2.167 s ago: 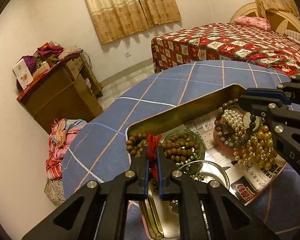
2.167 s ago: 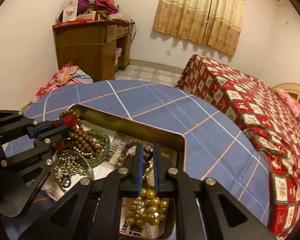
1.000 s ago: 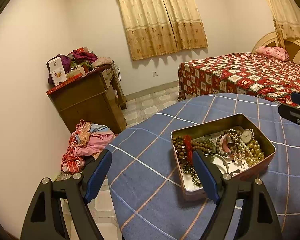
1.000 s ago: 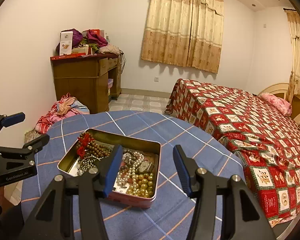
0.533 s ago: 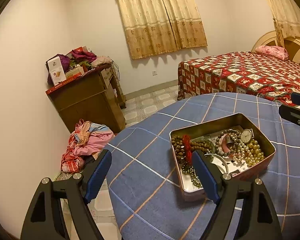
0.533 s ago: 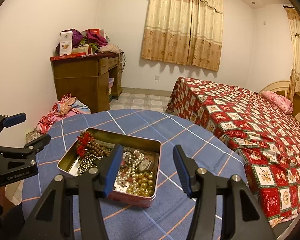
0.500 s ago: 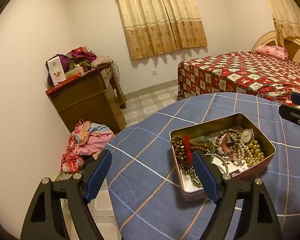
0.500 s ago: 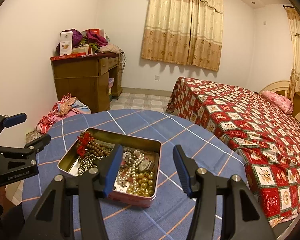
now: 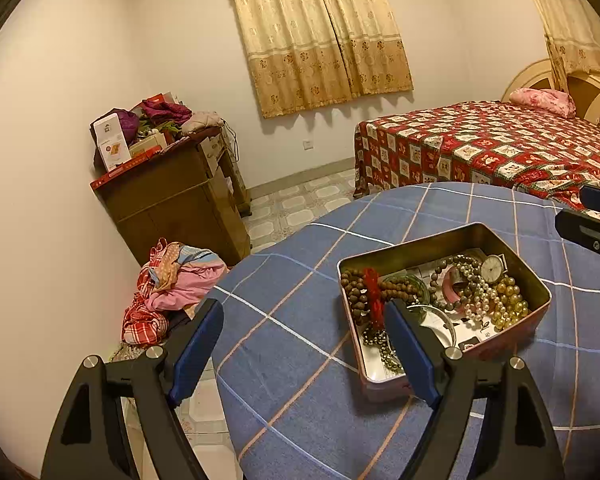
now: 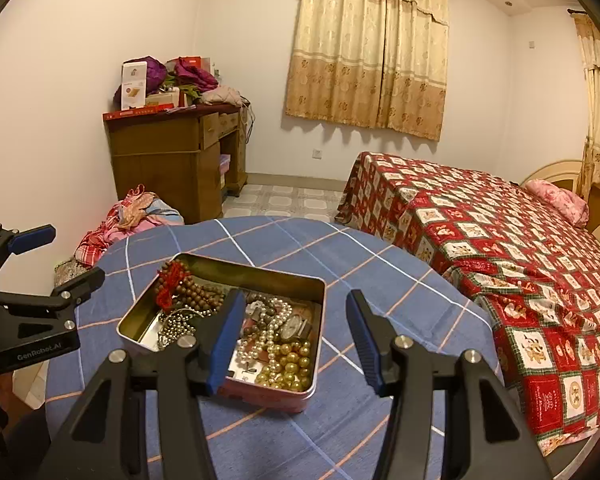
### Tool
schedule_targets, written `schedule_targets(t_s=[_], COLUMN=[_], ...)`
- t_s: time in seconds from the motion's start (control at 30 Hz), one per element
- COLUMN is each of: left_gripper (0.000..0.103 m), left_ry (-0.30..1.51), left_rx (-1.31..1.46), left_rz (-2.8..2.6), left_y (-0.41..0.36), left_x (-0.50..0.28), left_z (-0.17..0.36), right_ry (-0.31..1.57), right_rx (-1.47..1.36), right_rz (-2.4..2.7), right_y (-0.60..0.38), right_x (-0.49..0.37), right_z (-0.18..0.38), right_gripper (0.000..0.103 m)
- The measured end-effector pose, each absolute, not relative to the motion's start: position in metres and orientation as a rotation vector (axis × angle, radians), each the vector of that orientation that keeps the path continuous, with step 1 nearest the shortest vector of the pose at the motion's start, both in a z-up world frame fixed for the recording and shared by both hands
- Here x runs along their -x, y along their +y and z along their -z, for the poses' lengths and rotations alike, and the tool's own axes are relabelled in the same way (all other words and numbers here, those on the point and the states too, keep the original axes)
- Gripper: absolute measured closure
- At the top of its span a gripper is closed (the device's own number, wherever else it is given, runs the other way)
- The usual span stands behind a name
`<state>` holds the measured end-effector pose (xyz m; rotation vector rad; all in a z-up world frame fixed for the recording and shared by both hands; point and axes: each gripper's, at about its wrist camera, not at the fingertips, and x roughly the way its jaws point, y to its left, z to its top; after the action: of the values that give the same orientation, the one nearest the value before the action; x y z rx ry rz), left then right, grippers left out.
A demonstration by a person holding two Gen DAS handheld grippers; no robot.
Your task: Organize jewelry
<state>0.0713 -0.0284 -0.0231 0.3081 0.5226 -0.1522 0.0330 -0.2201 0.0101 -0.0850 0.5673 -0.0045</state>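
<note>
A pink metal tin (image 9: 538, 286) (image 10: 318, 284) sits on the round table with a blue checked cloth (image 9: 300, 280) (image 10: 380, 280). It holds brown wooden beads with a red tassel (image 9: 370, 292) (image 10: 170, 282), white pearls (image 9: 474, 292) (image 10: 274, 322), gold beads (image 9: 508, 304) (image 10: 290, 368), a watch (image 9: 492, 268) (image 10: 294, 326) and a silver chain (image 9: 380, 344) (image 10: 176, 326). My left gripper (image 9: 306, 344) (image 10: 56, 254) is open and empty, raised at the table's left edge. My right gripper (image 10: 296, 344) is open and empty, above the tin's near side.
A bed with a red patterned cover (image 10: 500, 240) (image 9: 500, 144) stands to the right. A wooden desk piled with boxes and clothes (image 10: 176, 152) (image 9: 172, 196) is at the back left. A heap of clothes (image 9: 172, 288) (image 10: 132, 216) lies on the floor.
Both grippers let go of the jewelry, opened and pulled back up and away from the tin. In the last half second nothing has moved.
</note>
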Motion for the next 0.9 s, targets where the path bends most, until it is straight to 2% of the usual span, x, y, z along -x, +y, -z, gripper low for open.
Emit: schedule_targets(t_s=[0.9], left_gripper=[0.02], left_ry=[0.519], left_rx=[-0.324], left_rz=[0.136], left_y=[-0.0284], left_x=[-0.0708], left_z=[0.0225], right_ry=[0.565], right_rx=[0.083], right_rz=[0.003], right_y=[-0.2205], right_x=[-0.0317], right_z=[-0.0105], right_gripper=[0.048])
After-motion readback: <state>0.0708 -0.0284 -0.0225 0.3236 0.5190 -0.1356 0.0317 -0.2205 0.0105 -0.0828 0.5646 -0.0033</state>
